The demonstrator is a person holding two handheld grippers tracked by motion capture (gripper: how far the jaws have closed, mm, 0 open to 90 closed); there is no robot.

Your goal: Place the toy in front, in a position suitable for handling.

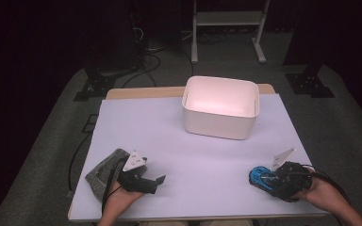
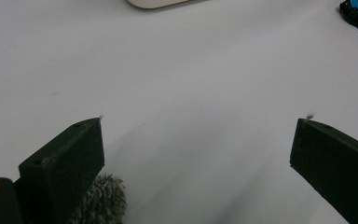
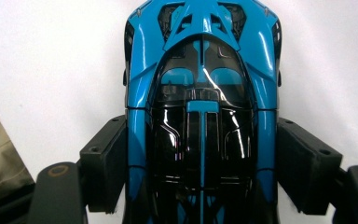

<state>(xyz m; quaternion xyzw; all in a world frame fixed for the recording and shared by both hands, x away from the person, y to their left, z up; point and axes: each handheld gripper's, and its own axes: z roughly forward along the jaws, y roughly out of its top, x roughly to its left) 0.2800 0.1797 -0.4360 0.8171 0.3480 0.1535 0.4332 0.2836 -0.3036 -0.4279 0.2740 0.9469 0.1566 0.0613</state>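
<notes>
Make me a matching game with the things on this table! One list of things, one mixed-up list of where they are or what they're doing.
Things:
1. white bin
2. blue toy car
3. grey cloth
4. left gripper

Descriptions:
A. between the right gripper's jaws
B. open, over bare table
C. at the table's far side
D. at the near left edge, beside the left hand

Pairs: 1-C, 2-A, 3-D, 4-B

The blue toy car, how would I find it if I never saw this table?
Start at the white rectangular plastic bin at the far middle of the white table. Come toward the near right corner, where the right gripper has its jaws on either side of the glossy blue and black toy car. Nothing else here is blue.
</notes>
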